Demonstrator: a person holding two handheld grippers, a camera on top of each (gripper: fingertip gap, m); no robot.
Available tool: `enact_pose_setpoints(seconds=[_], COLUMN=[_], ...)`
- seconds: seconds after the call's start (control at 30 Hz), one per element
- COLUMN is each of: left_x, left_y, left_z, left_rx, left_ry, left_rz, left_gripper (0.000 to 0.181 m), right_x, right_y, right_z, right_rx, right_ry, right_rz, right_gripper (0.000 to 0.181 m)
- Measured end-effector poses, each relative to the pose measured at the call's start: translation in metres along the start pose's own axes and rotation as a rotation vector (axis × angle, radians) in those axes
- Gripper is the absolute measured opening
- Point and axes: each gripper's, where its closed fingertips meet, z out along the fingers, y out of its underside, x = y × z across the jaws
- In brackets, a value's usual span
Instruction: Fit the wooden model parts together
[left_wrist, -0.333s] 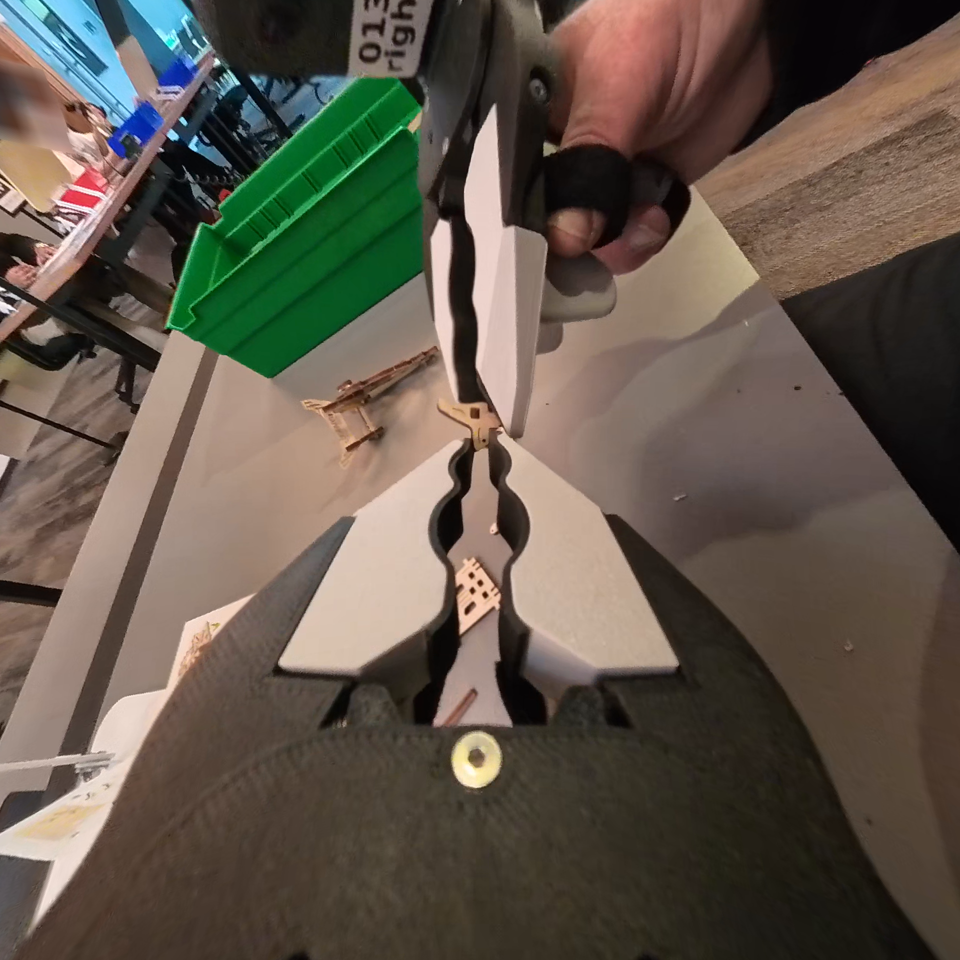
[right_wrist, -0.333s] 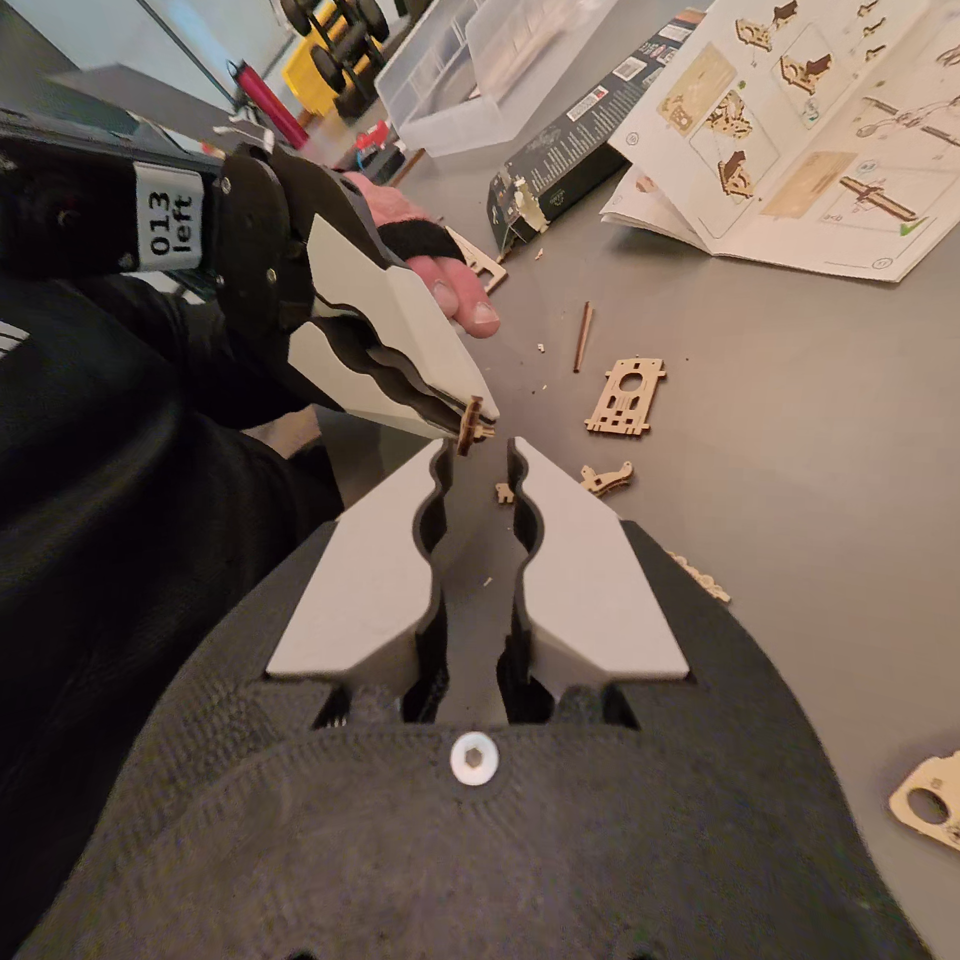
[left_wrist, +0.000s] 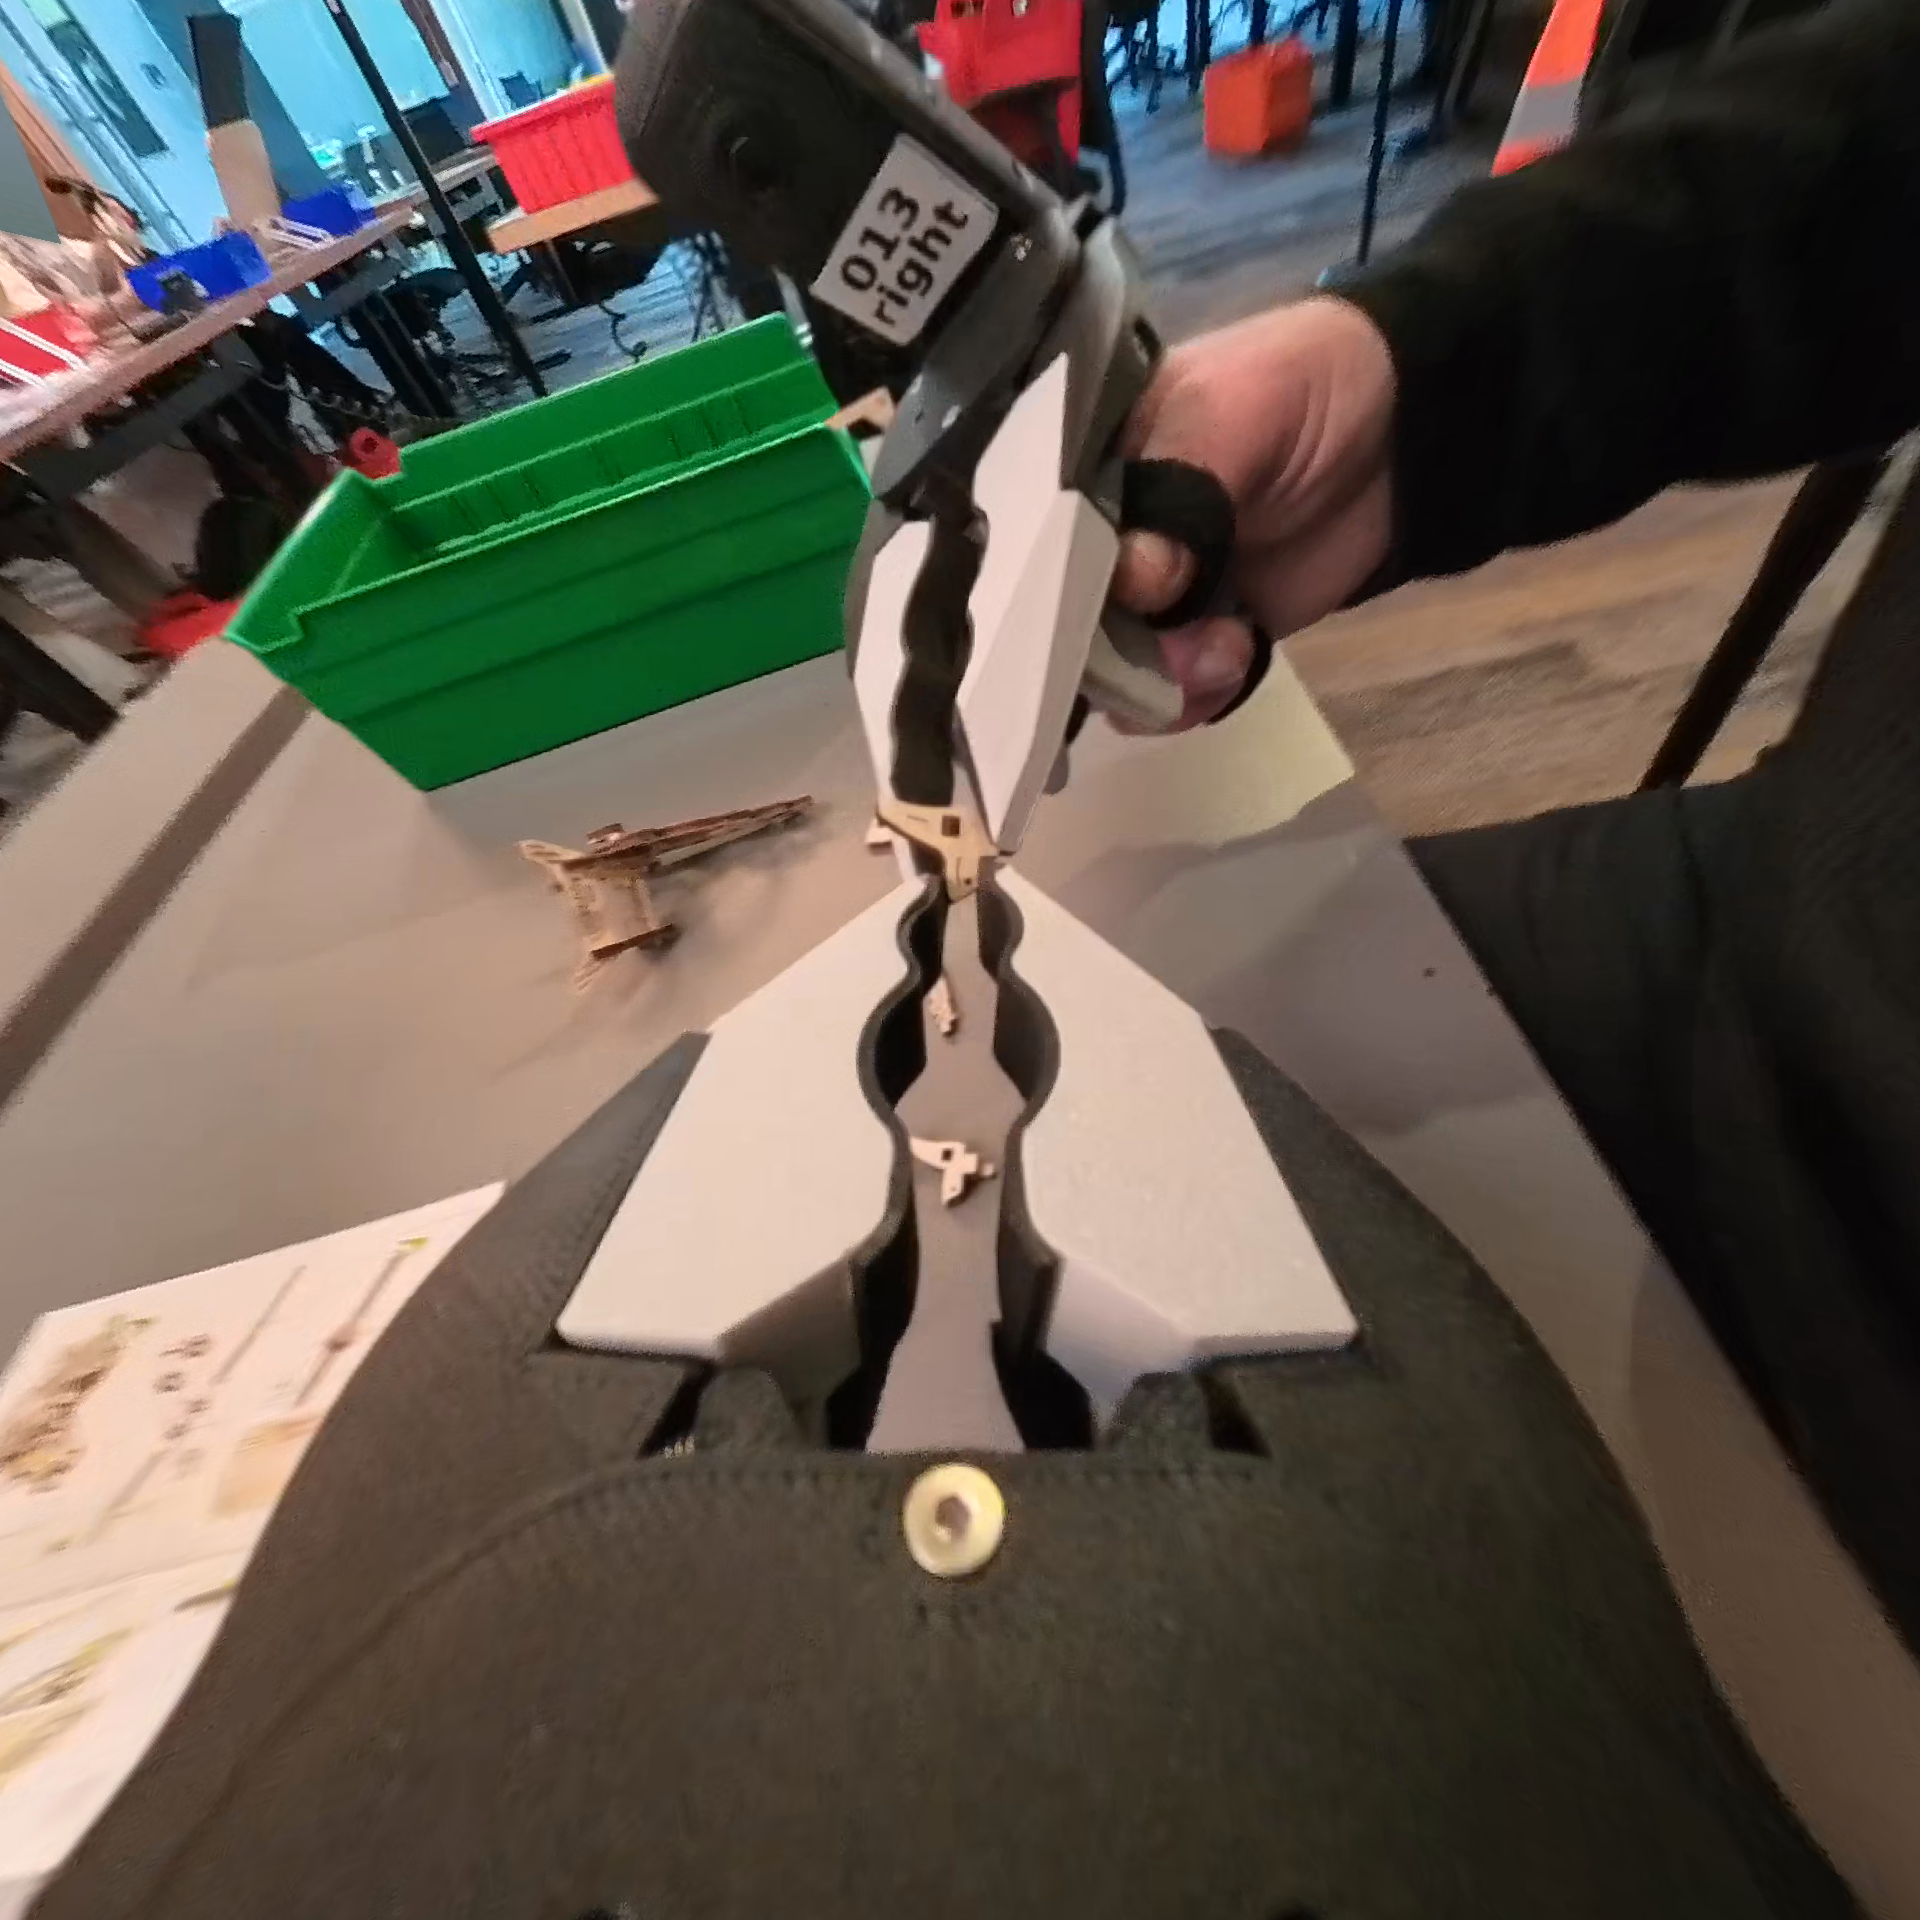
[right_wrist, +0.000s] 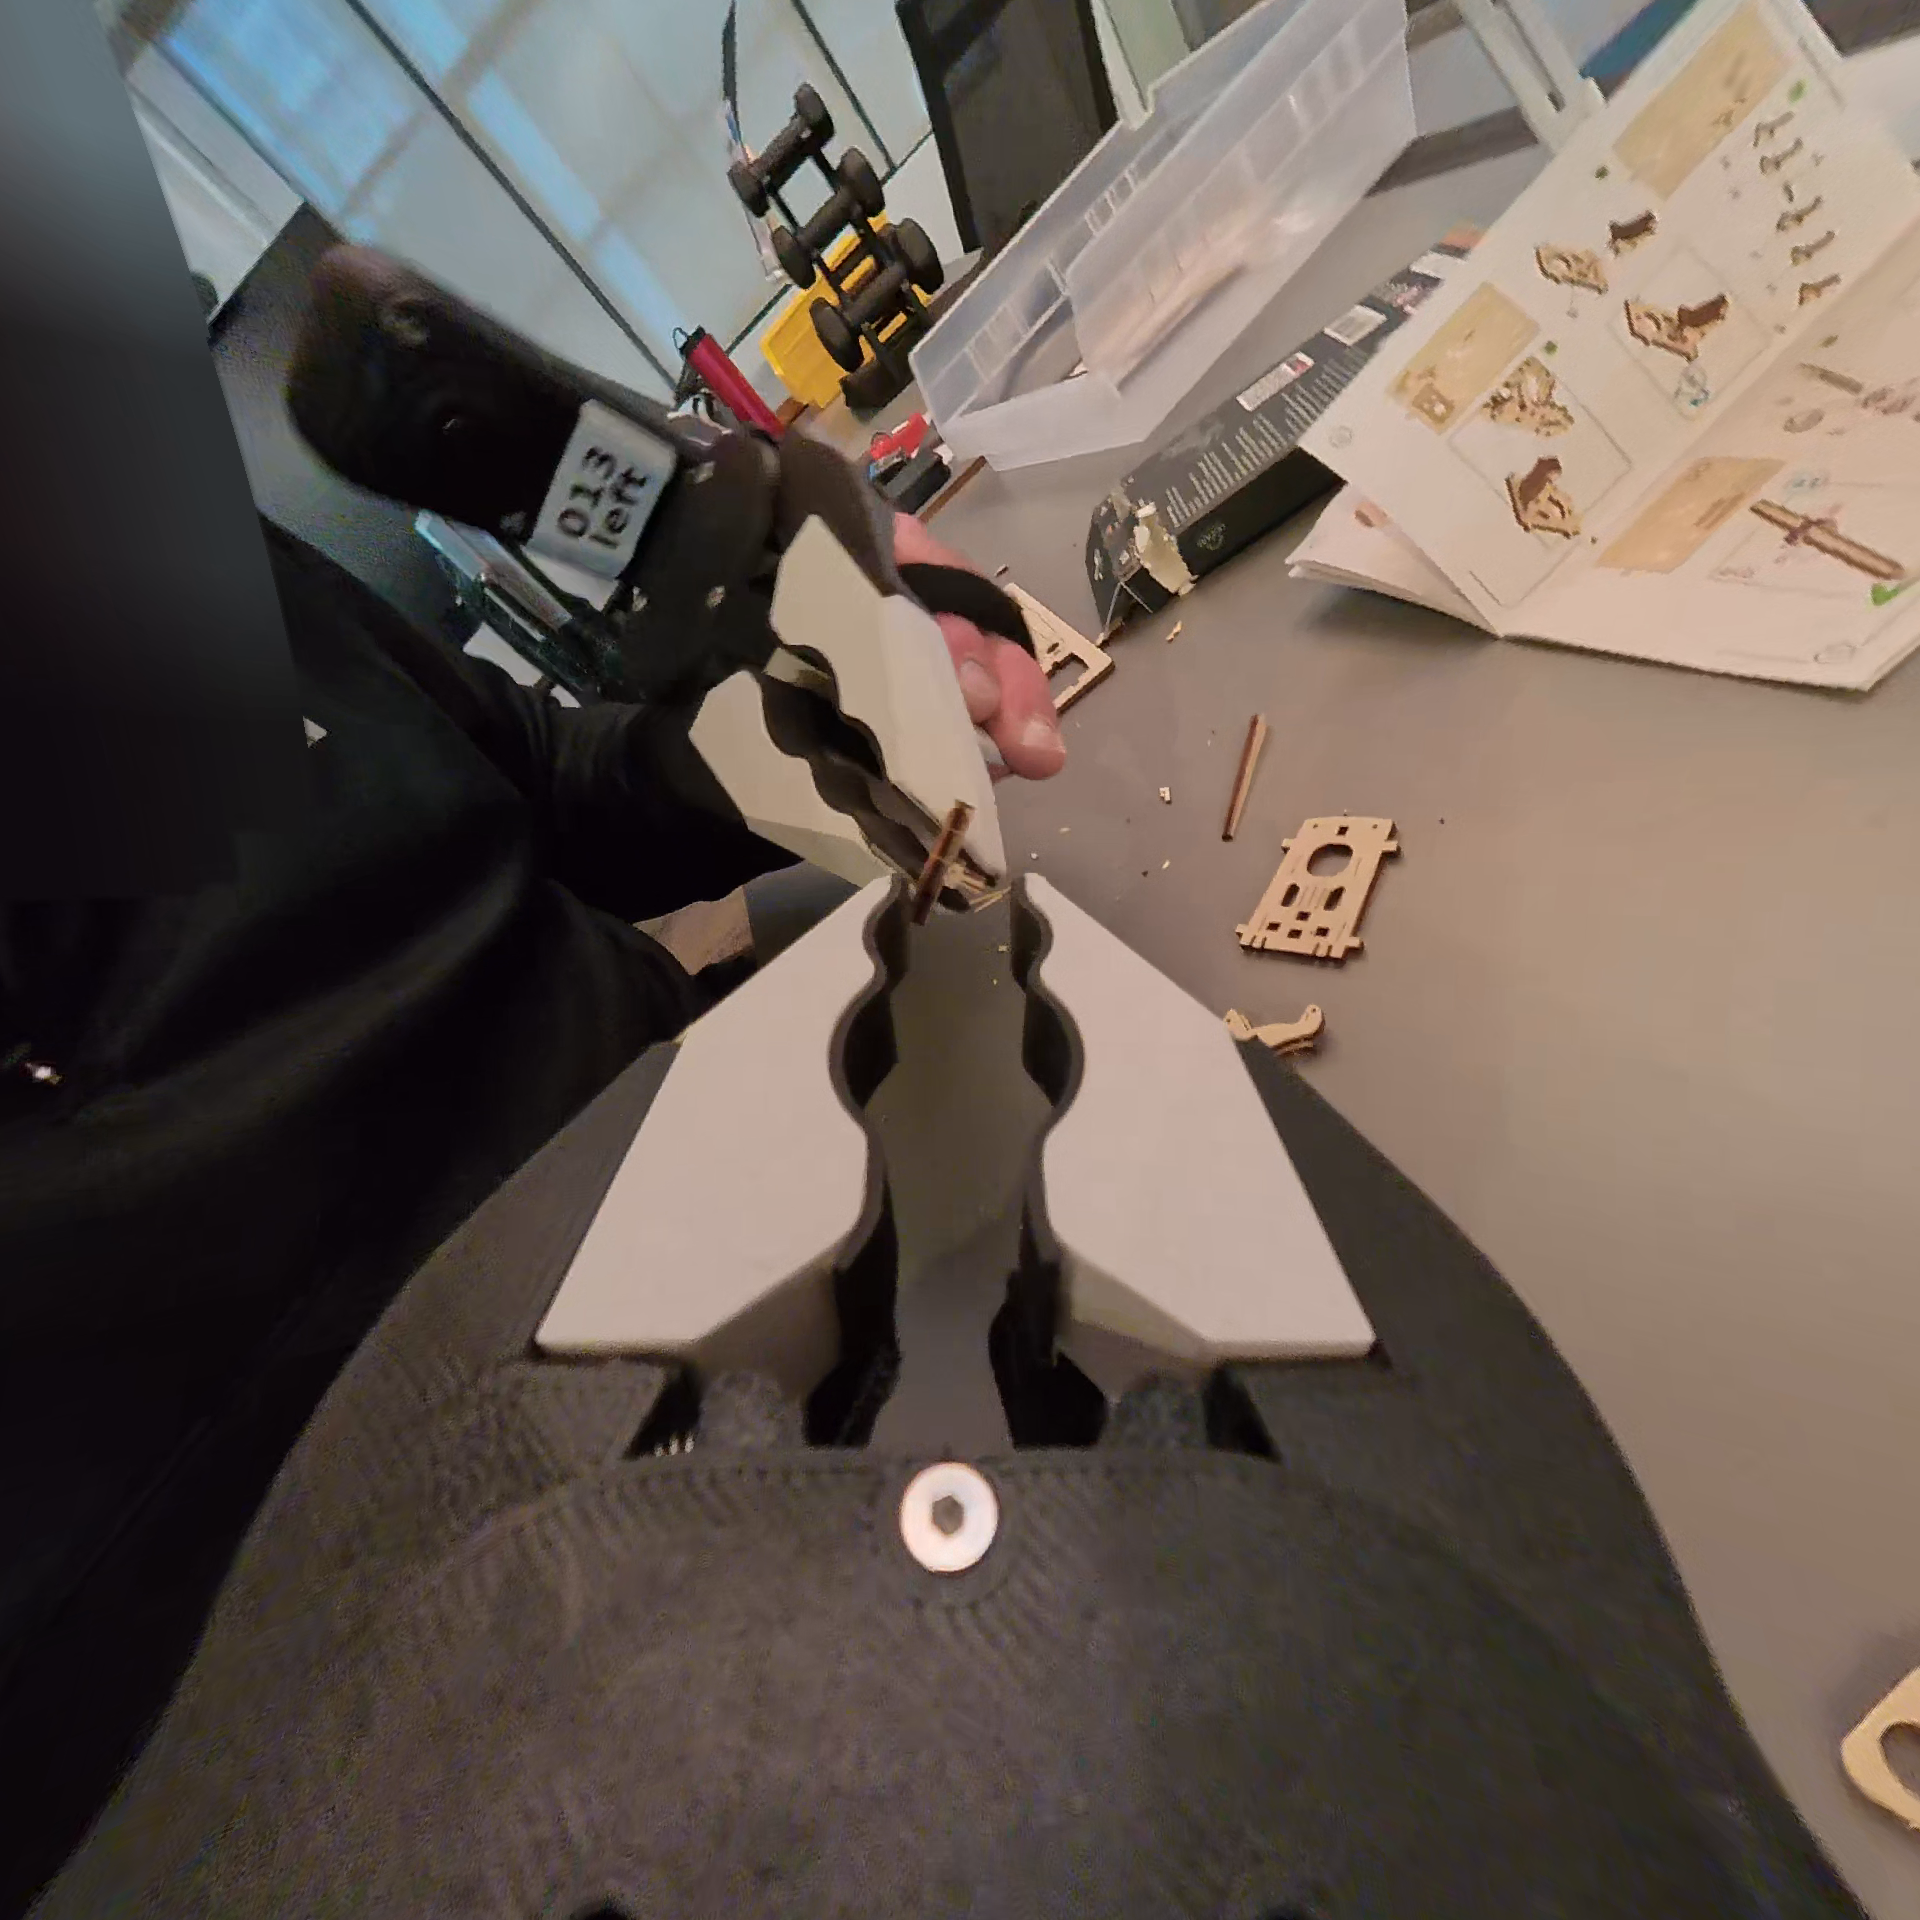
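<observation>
Your left gripper (left_wrist: 954, 902) pinches a small wooden part (left_wrist: 951, 847) whose upper end sits between your right gripper's (right_wrist: 961, 894) parted tips.

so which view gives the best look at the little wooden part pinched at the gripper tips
The left wrist view: the wooden part faces the camera flat, its outline clear at the left gripper tips. The right wrist view shows it only edge-on, a thin dark strip.

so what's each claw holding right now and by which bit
The left claw pinches the small wooden part by one end at its fingertips. The right claw is open around the part's other end, not gripping it.
</observation>
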Motion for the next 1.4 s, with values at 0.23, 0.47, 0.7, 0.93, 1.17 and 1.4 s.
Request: enact_pose_setpoints(seconds=[0.23, 0.47, 0.7, 0.93, 1.17, 1.4], left_x=[0.002, -0.006, -0.003, -0.008, -0.016, -0.031], left_y=[-0.012, -0.025, -0.024, -0.026, -0.028, -0.027], left_z=[-0.005, -0.016, -0.012, -0.012, -0.015, -0.022], left_rx=[0.15, 0.279, 0.278, 0.316, 0.379, 0.474], left_ry=[0.108, 0.159, 0.173, 0.181, 0.185, 0.191], left_rz=[-0.259, -0.421, -0.438, -0.491, -0.568, -0.682], left_gripper=[0.004, 0.004, 0.004, 0.004, 0.003, 0.003], right_x=[-0.011, -0.009, -0.007, -0.005, 0.0, 0.003], right_y=[-0.009, -0.008, -0.007, -0.006, -0.006, -0.009], right_z=[-0.005, -0.008, -0.003, -0.002, -0.005, -0.007], right_rx=[0.007, -0.046, -0.069, -0.074, -0.066, -0.051], right_ry=[0.031, 0.131, 0.169, 0.194, 0.206, 0.216], right_rz=[-0.205, -0.364, -0.417, -0.449, -0.436, -0.419], right_gripper=[0.022, 0.018, 0.019, 0.018, 0.016, 0.016])
